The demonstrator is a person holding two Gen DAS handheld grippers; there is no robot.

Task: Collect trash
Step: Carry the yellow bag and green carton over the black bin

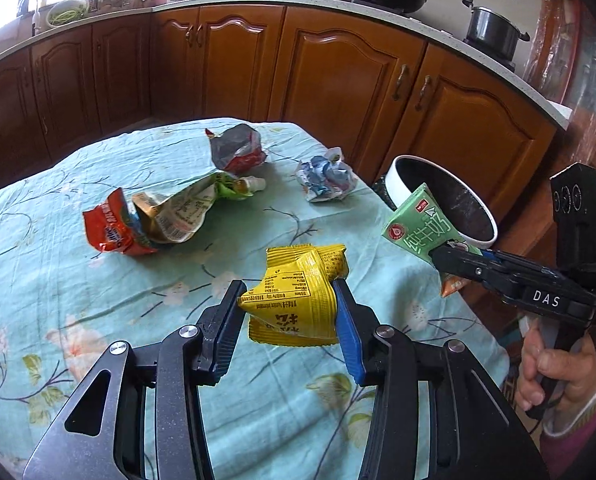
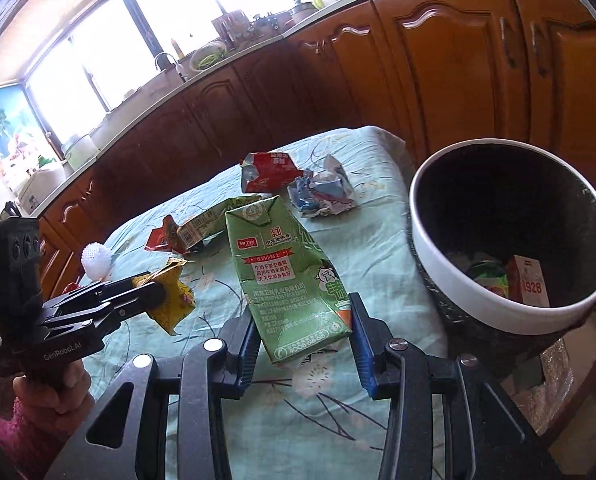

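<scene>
My left gripper [image 1: 290, 292] is shut on a yellow snack wrapper [image 1: 298, 292] and holds it above the table; the wrapper also shows in the right wrist view [image 2: 172, 300]. My right gripper [image 2: 304, 312] is shut on a crushed green milk carton [image 2: 290, 280], held near the rim of the white bin [image 2: 458, 300]; the carton also shows in the left wrist view [image 1: 418, 224], in front of the bin [image 1: 402, 184]. The bin holds some trash at its bottom.
On the floral tablecloth [image 1: 78, 288] lie an orange wrapper [image 1: 114, 232], a green-and-white wrapper [image 1: 190, 208], a grey-red bag [image 1: 238, 148] and a crumpled blue-white wrapper [image 1: 326, 180]. Wooden cabinets [image 1: 338, 68] stand behind the table.
</scene>
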